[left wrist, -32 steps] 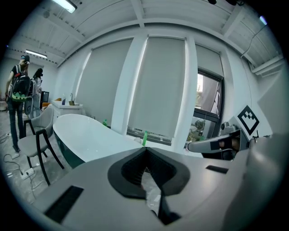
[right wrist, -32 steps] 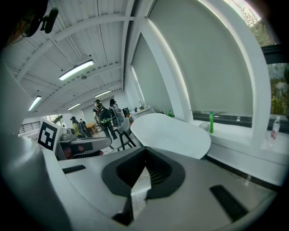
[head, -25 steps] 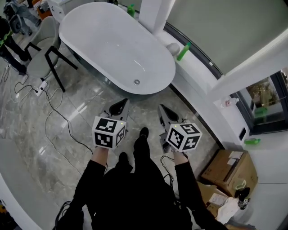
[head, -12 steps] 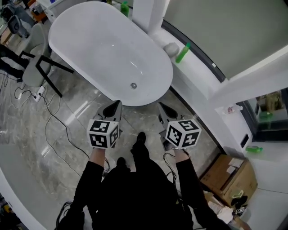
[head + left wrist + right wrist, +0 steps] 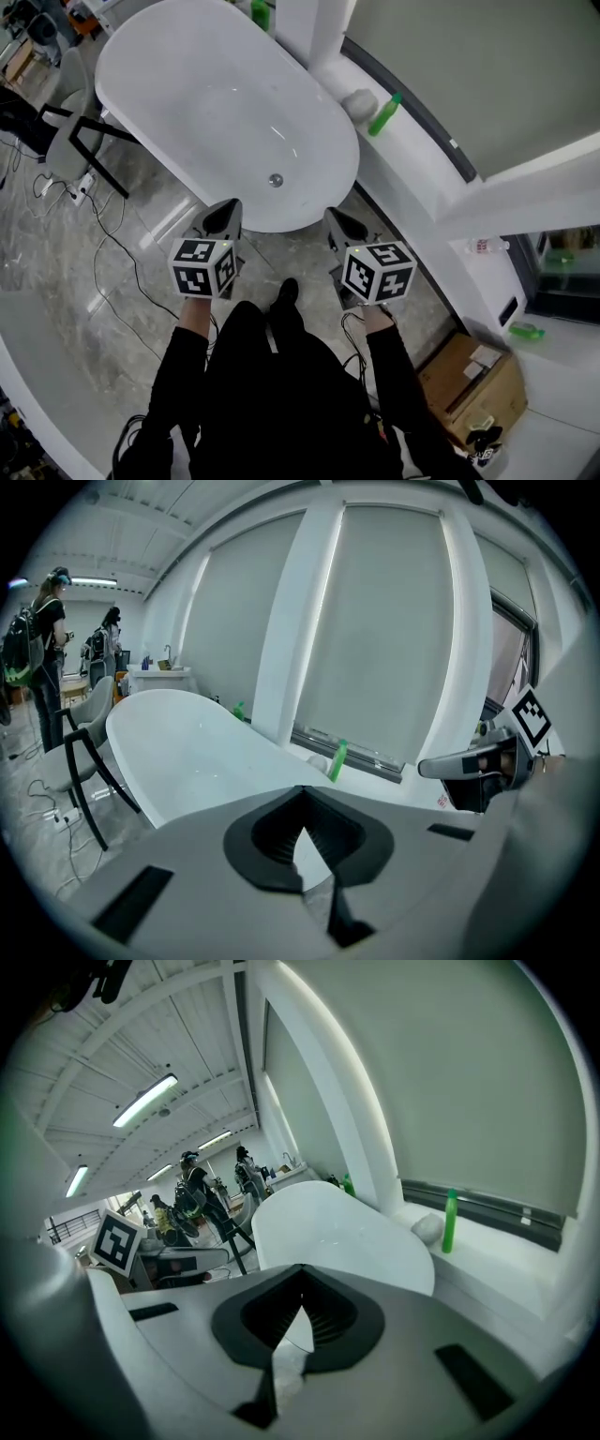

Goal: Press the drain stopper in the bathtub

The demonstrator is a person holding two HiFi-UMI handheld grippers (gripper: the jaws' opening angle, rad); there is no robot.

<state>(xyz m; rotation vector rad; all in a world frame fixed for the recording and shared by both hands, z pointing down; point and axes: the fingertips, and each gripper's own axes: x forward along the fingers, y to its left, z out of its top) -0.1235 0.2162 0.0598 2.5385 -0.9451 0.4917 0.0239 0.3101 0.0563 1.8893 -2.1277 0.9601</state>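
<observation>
The person stands at the near end of the tub (image 5: 187, 84), a gripper in each hand, both held above the floor just short of the rim. The left gripper (image 5: 229, 206) has its jaws closed with nothing between them, and so does the right gripper (image 5: 332, 216). The stopper (image 5: 276, 180) sits in the tub bottom near this end, at 1 o'clock from the left gripper and 10 o'clock from the right, apart from both. A green bottle (image 5: 384, 113) stands on the sill at 2 o'clock.
</observation>
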